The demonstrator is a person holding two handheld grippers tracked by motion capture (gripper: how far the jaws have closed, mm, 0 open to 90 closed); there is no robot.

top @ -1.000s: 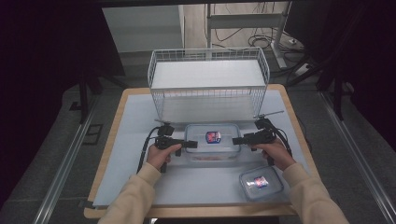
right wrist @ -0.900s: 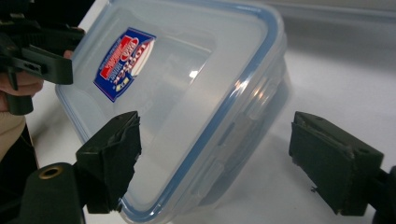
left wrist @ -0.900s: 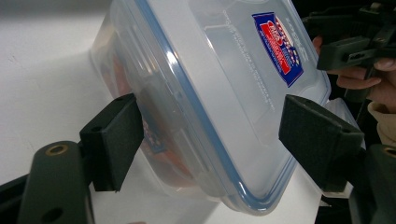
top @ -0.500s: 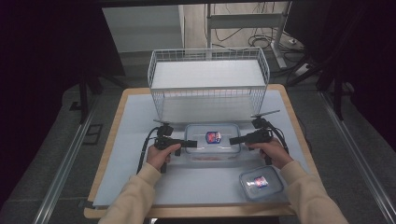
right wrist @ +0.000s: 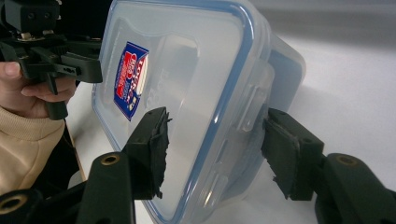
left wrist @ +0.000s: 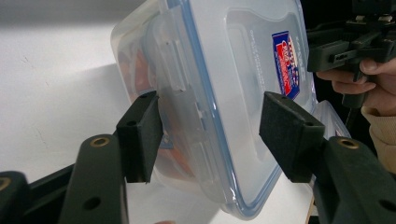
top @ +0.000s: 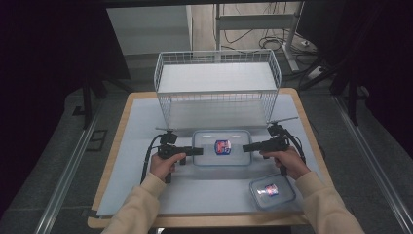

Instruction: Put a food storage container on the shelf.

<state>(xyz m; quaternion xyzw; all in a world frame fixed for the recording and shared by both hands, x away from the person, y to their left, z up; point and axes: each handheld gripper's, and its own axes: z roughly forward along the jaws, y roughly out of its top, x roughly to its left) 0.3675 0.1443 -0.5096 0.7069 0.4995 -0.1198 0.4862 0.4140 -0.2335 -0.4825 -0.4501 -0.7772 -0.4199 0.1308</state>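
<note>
Closing in from both ends, the person has the left gripper (top: 197, 151) and the right gripper (top: 247, 146) set against the short sides of the lidded plastic box (top: 222, 147), which lies flat on the pale mat (top: 141, 126) near the middle of the table, just in front of the white wire basket (top: 217, 87). Both pairs of jaws have just been closing, each with an end of the box between them. In the left gripper view the pads (left wrist: 140, 135) stand half-wide on either side of the box's (left wrist: 219, 93) latch edge, one over the lid and one under the base, with a gap showing, so nothing is clamped yet. The right gripper view shows the same at the other end of the box (right wrist: 187, 93): jaws half-shut around the rim, not pressing.

I'd judge this to be the grasp step of a two-handed lift, probably toward the basket. Next, both pairs need to pinch the rim together and evenly, then rise level so the box doesn't tip.

From above, a second, smaller box (top: 272, 191) sits near the front edge, by the right forearm. The close views add the red and blue label (right wrist: 130, 79), the blue seal and something orange (left wrist: 140, 70) inside.
</note>
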